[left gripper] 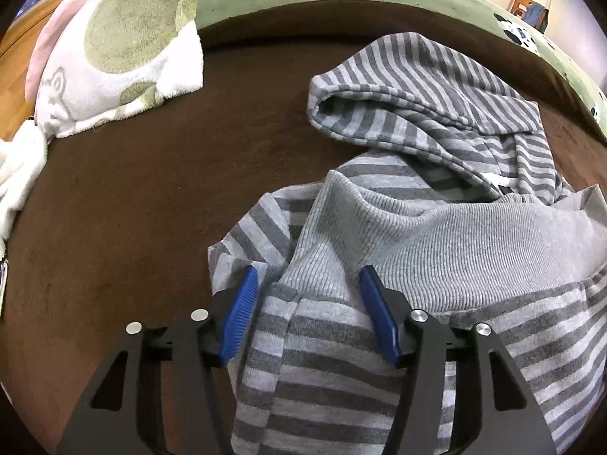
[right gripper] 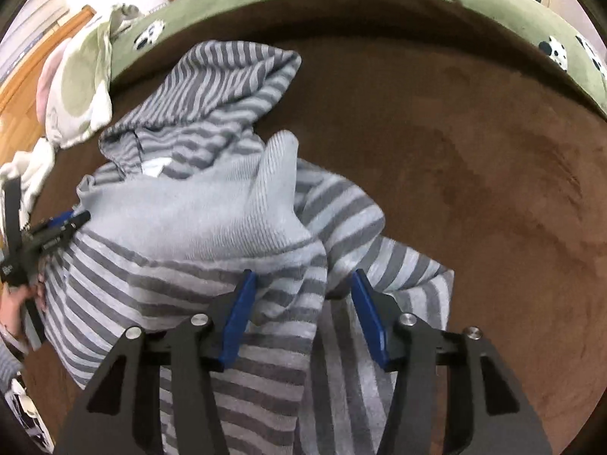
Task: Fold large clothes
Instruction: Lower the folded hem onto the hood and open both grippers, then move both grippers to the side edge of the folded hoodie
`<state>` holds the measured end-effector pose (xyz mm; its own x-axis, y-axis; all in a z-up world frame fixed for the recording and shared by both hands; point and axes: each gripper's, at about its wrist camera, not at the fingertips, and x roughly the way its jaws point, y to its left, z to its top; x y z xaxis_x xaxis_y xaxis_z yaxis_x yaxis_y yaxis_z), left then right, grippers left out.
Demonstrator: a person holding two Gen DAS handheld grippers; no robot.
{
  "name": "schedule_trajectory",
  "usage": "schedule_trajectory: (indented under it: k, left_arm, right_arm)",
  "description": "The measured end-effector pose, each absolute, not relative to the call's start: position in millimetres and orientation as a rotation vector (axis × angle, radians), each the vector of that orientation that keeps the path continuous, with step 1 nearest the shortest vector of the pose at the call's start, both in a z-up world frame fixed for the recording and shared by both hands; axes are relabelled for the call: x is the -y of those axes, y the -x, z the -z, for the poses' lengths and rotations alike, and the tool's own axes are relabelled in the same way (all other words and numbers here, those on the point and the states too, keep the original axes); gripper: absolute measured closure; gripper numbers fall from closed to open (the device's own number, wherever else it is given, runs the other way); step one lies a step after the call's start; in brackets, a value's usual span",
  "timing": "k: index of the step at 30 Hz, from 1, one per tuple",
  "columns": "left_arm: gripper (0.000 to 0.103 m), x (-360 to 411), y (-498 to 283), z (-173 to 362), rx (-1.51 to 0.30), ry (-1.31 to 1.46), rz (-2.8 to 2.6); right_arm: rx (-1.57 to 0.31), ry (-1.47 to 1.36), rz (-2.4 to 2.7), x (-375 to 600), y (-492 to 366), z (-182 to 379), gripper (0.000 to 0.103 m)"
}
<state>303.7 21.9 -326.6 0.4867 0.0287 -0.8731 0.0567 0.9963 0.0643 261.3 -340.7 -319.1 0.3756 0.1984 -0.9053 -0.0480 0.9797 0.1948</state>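
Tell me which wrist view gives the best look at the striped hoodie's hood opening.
The left wrist view. There the hood lies ahead of the left gripper with its opening turned toward the camera, so the rim and the inside show. In the right wrist view the hood shows mostly its outer back, and the opening is hardly visible.

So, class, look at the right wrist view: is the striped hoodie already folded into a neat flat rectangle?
No. The striped hoodie lies bunched on the brown blanket, its hood and ribbed hem rumpled.
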Motion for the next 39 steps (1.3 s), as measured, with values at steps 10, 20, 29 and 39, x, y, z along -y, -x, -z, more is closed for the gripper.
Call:
schedule_trajectory:
  k: [10,20,29,39]
  left_arm:
    - [0.038,-20.5,-309.0,328.3,-1.053,-0.106,0.015]
    - [0.028,-28.9,-311.7,333.4,-1.041,-0.048,0.016]
    - [0.006,-27.0,-301.6,301.2,-1.081,-0.101,0.054]
    - [0.006,-38.5,-256.7,243.8,-1.135,-0.016,0.097]
  right_arm:
    - [-1.159,-0.048,-0.082,338.1,-262.9,317.7,0.093]
    - [-1.188,0.000,-0.068,328.6,-269.8,336.9,0.081]
    - [-1.105,-0.012,-0.092,319.6,-264.6,286.4,0.039]
    - [-1.011,-0.006,-0.197,295.5,-278.0,213.0,0.028]
